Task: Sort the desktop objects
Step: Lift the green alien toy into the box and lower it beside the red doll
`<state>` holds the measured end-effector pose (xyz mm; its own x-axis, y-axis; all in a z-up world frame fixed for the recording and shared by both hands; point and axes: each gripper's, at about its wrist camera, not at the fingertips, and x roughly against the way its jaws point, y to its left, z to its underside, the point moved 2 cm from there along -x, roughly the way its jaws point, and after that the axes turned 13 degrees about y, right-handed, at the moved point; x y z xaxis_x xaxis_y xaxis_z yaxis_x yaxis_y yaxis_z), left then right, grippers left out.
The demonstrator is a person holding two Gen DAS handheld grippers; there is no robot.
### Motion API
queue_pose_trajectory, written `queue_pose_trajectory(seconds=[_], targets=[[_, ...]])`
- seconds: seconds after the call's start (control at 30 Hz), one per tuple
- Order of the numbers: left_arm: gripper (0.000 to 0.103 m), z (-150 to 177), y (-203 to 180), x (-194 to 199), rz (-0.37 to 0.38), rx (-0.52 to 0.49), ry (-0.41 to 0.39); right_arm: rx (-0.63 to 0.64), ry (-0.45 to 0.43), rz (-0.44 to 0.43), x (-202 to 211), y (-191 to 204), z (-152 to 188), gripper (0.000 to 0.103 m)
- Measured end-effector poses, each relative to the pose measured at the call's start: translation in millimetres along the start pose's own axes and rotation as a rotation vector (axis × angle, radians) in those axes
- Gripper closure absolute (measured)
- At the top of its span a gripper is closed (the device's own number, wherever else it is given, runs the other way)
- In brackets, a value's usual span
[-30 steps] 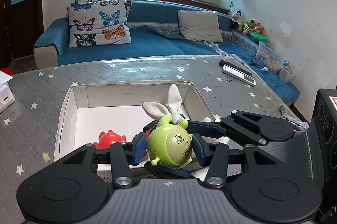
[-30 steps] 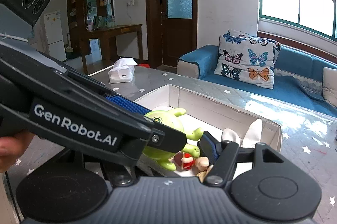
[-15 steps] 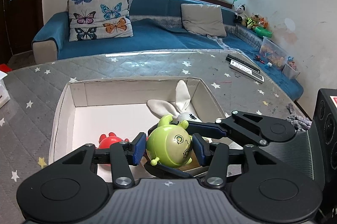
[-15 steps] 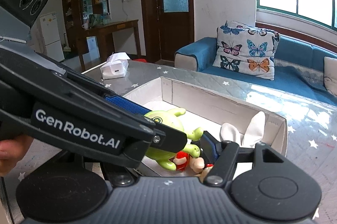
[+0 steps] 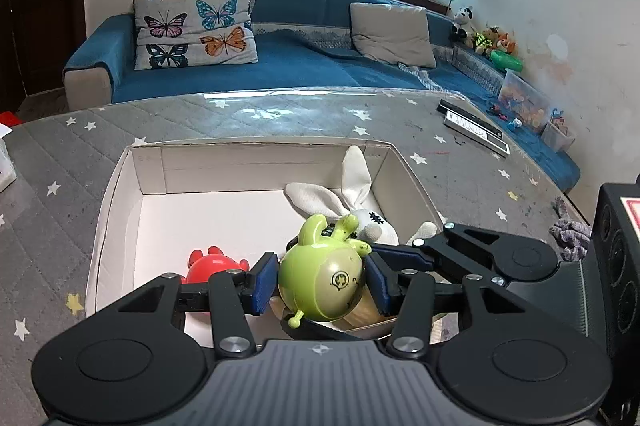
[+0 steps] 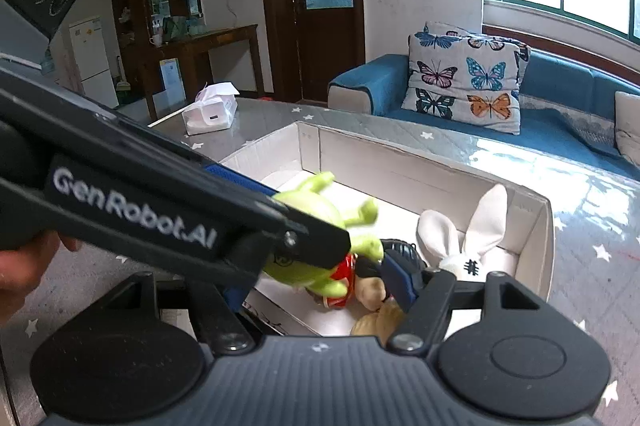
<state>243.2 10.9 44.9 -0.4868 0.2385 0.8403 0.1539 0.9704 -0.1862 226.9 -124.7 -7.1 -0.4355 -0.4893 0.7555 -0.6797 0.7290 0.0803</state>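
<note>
Left hand-held gripper (image 5: 322, 282) pinching green toy (image 5: 322, 284) above white box (image 5: 120, 182); right hand-held gripper (image 6: 320, 280) opening beside it.

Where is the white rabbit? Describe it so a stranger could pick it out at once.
Find the shallow white box on the star-patterned table. In its far right corner, in the left wrist view, the plush rabbit lies behind the green toy. It alone is soft, white and long-eared; its neighbours are glossy plastic.

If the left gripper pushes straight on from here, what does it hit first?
Probably the white plush rabbit lying in the cardboard box, just beyond the green toy that the left gripper holds; depth is uncertain.
</note>
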Motion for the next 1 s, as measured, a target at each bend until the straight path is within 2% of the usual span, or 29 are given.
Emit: queue_pose_trajectory(seconds=[0.2,0.7,1.0], targets=[[0.052,1.6,1.3,0.9,-0.034,0.003,-0.013,-0.011,-0.002,0.006,1.0,-0.2,2.3,0.022],[0.052,9.1,3.3,5.3,-0.094,0.002,-0.044,-0.045,-0.026,0.005,10.0,-1.4,6.8,0.009],[0.052,15.7,7.9,12.2,-0.094,0.017,-0.055,-0.035,-0.031,0.013,16.2,2.7,13.5,0.008]])
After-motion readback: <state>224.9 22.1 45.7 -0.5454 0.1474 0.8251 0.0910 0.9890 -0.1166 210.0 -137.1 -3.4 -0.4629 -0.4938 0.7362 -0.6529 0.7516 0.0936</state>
